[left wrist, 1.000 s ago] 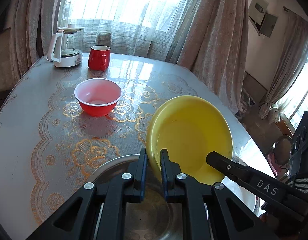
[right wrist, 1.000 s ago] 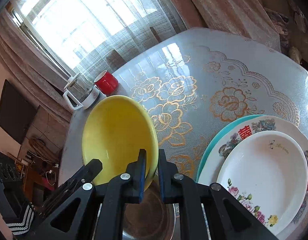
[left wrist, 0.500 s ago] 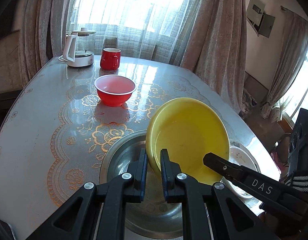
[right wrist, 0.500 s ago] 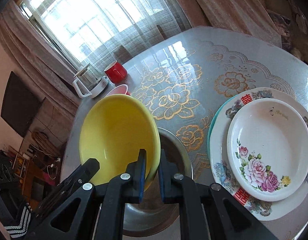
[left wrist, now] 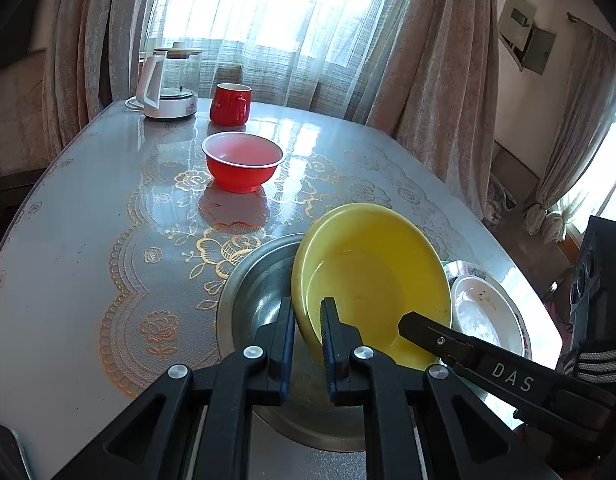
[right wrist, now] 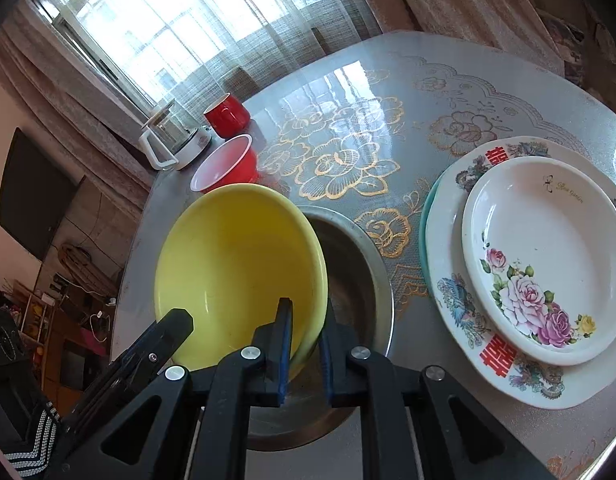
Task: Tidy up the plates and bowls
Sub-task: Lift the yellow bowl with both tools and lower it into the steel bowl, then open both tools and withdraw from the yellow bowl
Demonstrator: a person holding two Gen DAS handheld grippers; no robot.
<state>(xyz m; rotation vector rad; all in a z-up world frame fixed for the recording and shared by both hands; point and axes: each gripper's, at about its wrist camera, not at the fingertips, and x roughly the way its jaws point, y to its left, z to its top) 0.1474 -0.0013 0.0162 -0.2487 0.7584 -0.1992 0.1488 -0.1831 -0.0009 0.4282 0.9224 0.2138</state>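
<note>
- The left gripper point(left wrist: 308, 334) pinches the near left rim of the yellow bowl point(left wrist: 372, 280); its 2 fingers are closed down to the rim's thickness.
- The right gripper point(right wrist: 306, 344) clamps the bowl's opposite rim the same way, with the bowl tilted between them.
- Below the bowl sits a steel basin point(right wrist: 356, 256) on the table point(left wrist: 88, 208).
- Just right of it, a rose plate point(right wrist: 544, 256) tops 2 larger plates.
- Farther off stand a red bowl point(left wrist: 242, 166), a red mug point(left wrist: 230, 104) and a kettle point(left wrist: 166, 84).

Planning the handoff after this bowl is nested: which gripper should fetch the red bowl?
Left, probably. The red bowl sits on the left gripper side of the yellow bowl; the right gripper is nearer the plates.
</note>
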